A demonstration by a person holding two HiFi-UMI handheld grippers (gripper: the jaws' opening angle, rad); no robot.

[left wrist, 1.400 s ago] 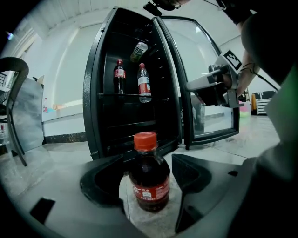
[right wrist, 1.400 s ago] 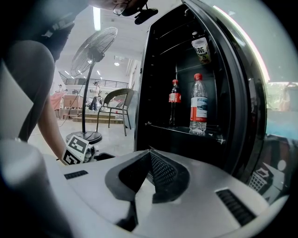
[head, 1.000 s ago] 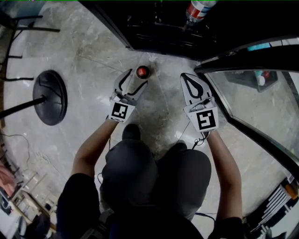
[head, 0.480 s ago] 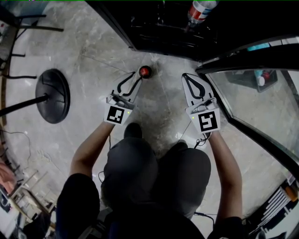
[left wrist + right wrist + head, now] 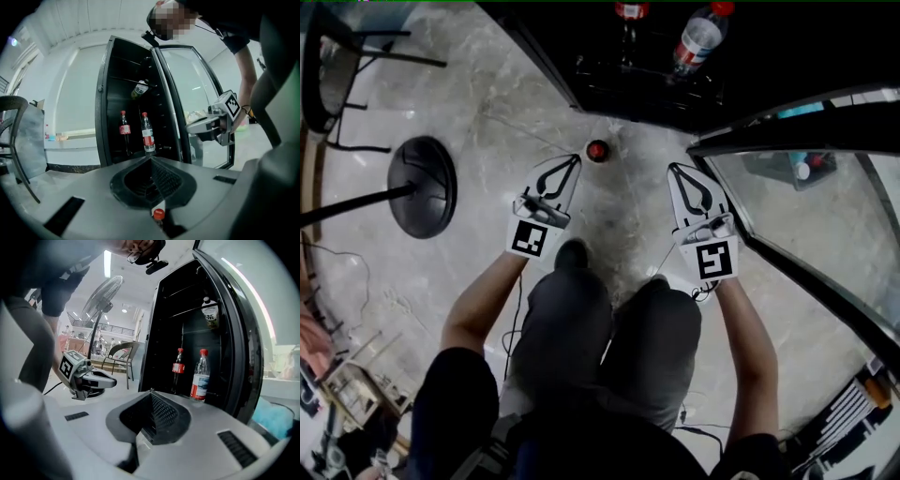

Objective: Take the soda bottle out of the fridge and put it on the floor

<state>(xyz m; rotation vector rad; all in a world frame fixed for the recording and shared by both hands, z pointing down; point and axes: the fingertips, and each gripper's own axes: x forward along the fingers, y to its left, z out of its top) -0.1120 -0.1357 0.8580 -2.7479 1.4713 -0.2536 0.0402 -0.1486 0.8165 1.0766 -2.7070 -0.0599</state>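
Left claw (image 5: 575,159) just closed empty, right claw (image 5: 674,169) pinched too; red-capped soda bottle (image 5: 597,150) on marbled floor (image 5: 478,84)

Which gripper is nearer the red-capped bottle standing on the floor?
Left. The left gripper, jaws just closed on nothing, has its tips close beside the soda bottle, on its left. The right gripper is farther off on the other side, by the fridge door.
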